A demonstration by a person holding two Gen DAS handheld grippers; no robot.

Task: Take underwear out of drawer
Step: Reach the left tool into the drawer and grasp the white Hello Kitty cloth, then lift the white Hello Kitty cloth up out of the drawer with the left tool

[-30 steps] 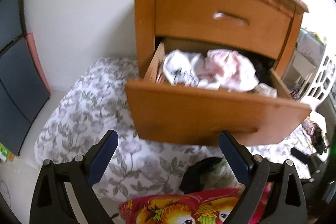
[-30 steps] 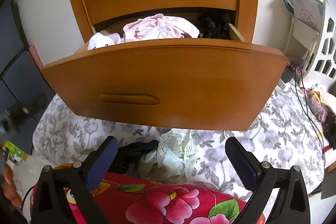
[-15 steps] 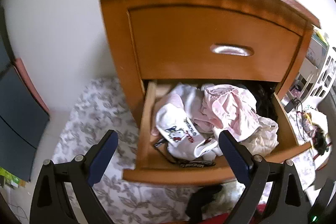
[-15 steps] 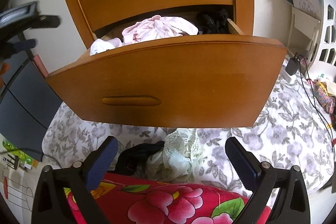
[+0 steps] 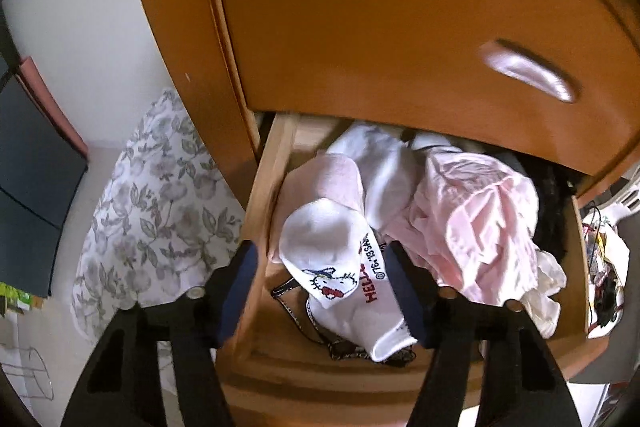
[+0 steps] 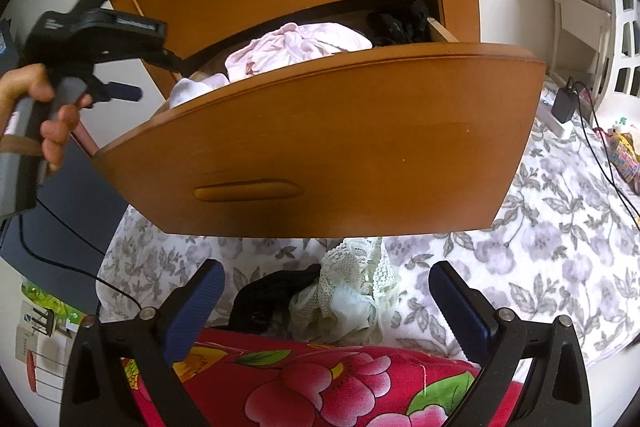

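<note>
Drawer [image 5: 256, 211] open: white underwear [image 5: 340, 259] between closing left tongs [image 5: 320, 291] (untouched).

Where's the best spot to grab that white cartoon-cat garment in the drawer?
Probably the raised fold at the top of the white garment, from above: it humps up over the drawer floor, nearest the left gripper, whose closing jaws already straddle it. Its lower end lies flat, harder to pinch.

Drawer [image 5: 260, 195]: I see white sock [image 5: 340, 259], pink garment [image 5: 480, 227].
Floral bedding [image 6: 540, 247]: black garment [image 6: 276, 291] touching lace garment [image 6: 352, 287].
</note>
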